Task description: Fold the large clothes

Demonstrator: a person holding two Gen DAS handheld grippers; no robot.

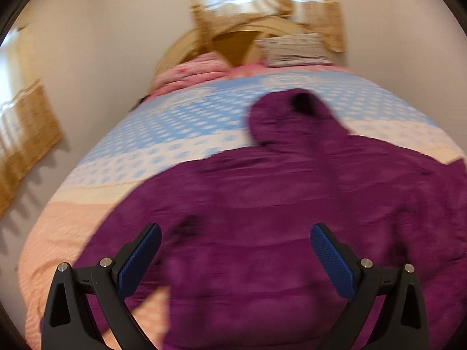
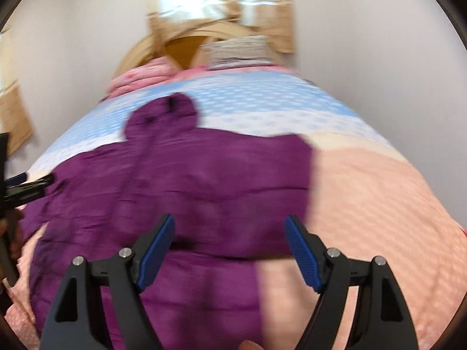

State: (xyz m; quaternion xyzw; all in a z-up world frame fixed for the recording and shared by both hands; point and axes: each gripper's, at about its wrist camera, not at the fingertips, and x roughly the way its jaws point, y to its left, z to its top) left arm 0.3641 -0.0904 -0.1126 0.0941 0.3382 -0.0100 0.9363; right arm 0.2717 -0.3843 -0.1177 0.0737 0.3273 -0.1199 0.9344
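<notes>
A large purple hooded jacket (image 1: pixel 277 204) lies spread flat on the bed, hood (image 1: pixel 289 116) toward the headboard. It also shows in the right wrist view (image 2: pixel 189 180), with its hood (image 2: pixel 166 116) at the far end. My left gripper (image 1: pixel 235 230) is open and empty above the jacket's lower left part. My right gripper (image 2: pixel 230 221) is open and empty above the jacket's lower right part. The left gripper's tips (image 2: pixel 32 182) show at the left edge of the right wrist view. Both views are motion-blurred.
The bed has a blue, white and peach patterned cover (image 1: pixel 163 128), also seen in the right wrist view (image 2: pixel 379 204). Pink folded bedding (image 1: pixel 189 75) and a grey patterned pillow (image 1: pixel 294 48) lie by the wooden headboard (image 1: pixel 181 46). Walls and curtains (image 1: pixel 29 128) stand around the bed.
</notes>
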